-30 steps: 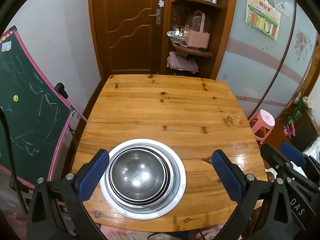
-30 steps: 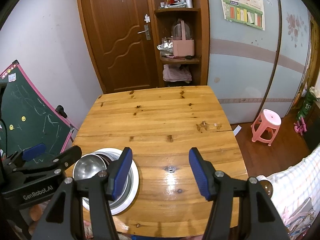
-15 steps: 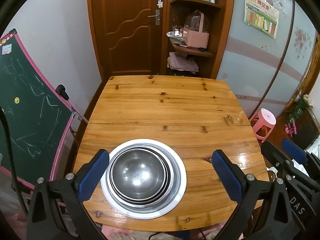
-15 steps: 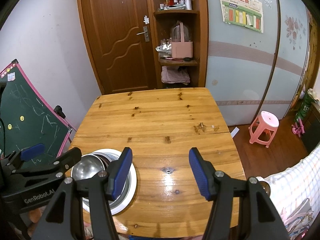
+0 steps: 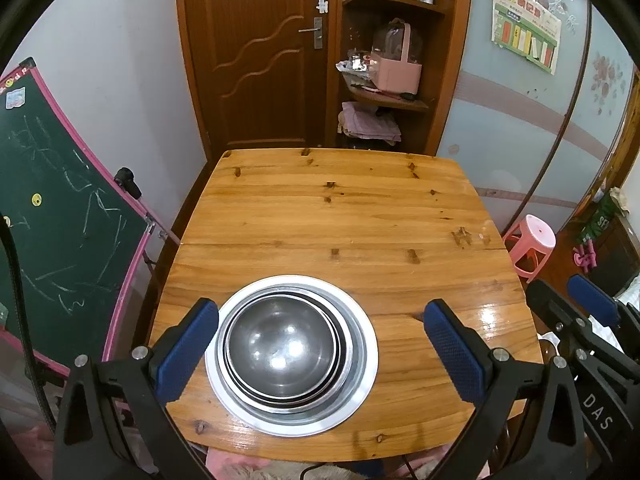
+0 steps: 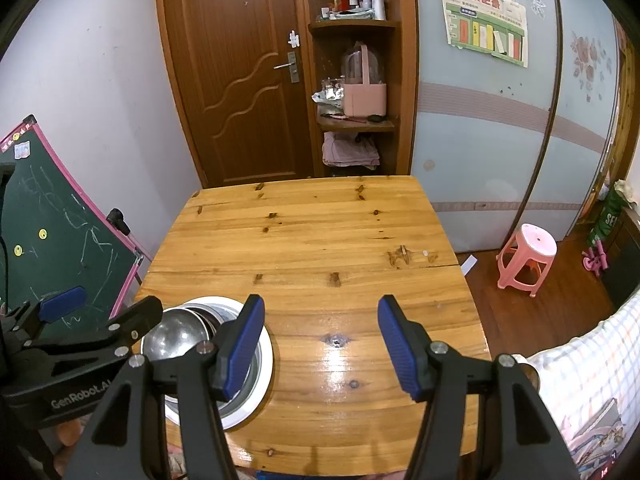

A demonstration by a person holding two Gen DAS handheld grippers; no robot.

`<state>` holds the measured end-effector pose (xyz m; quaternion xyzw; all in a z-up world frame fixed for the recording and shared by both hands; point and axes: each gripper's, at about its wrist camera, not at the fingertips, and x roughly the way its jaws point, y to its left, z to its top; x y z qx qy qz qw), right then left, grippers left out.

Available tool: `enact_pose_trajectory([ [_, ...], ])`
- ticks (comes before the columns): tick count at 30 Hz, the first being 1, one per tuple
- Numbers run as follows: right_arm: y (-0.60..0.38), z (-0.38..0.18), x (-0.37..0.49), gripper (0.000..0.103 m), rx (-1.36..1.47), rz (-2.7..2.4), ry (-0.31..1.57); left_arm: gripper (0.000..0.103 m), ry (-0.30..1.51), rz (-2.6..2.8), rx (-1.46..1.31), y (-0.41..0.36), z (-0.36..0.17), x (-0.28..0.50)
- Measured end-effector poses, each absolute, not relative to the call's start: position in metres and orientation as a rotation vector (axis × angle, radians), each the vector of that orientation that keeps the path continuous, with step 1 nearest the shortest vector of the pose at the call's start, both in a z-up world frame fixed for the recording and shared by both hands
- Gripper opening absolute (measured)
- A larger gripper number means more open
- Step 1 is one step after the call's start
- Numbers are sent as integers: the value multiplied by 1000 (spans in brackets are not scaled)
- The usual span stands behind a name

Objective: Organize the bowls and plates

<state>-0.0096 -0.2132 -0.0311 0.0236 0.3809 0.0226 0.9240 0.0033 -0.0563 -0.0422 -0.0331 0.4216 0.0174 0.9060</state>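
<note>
A stack of steel bowls sits nested on a wide steel plate near the front left of the wooden table. My left gripper is open and empty, raised above and behind the stack, its blue pads spread wide on either side. My right gripper is open and empty above the table's front middle, right of the stack. The bowls and plate show partly hidden behind its left finger. The left gripper body is at the left.
A green chalkboard leans at the table's left. A pink stool stands on the floor at the right. A brown door and corner shelves with a pink basket are behind the table. Checked fabric lies at the lower right.
Both grippers have drawn back and up a little from the table; the stack looks slightly farther away. Both stay open and the stack has not moved.
</note>
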Motion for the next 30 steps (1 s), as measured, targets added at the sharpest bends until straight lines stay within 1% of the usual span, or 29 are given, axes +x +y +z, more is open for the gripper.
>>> enact_pose_trajectory([
  [30,-211,-34,-7,59,36,34,792,102,871,56,-61,-52,-46,4],
])
